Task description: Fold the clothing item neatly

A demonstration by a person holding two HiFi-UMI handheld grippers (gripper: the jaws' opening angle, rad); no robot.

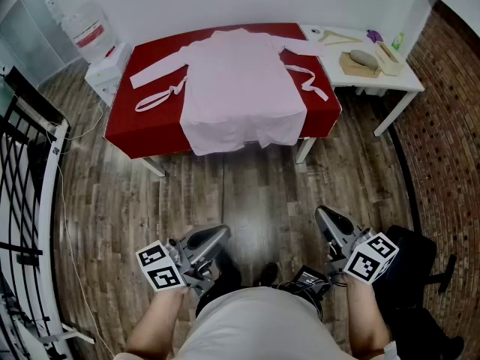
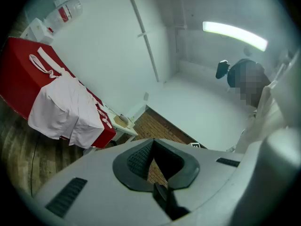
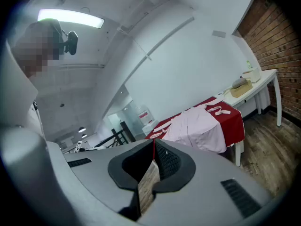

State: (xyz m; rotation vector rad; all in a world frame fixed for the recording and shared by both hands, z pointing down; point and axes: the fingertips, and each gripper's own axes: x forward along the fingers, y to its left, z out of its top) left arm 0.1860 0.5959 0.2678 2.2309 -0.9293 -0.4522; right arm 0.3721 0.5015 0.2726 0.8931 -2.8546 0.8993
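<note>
Plainly, the pale pink cloth robe (image 1: 240, 88) was spread on the red padded table (image 1: 142, 133), hem (image 1: 240, 142) overhanging, well apart from the left gripper (image 1: 212, 237) and right gripper (image 1: 328, 217), both closed and empty. If tugged by the hem, it could probably be dragged floorward.

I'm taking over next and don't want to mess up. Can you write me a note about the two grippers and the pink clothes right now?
Left gripper: shut, empty, held low by the person's waist, well back from the table.
Right gripper: shut, empty, also low and well back.
Pink garment: spread flat on the red table, sleeves out to both sides, hem hanging over the near edge, belt ties loose beside it.
Done: nothing folded yet.
Left: step up to the table and do all the folding.
</note>
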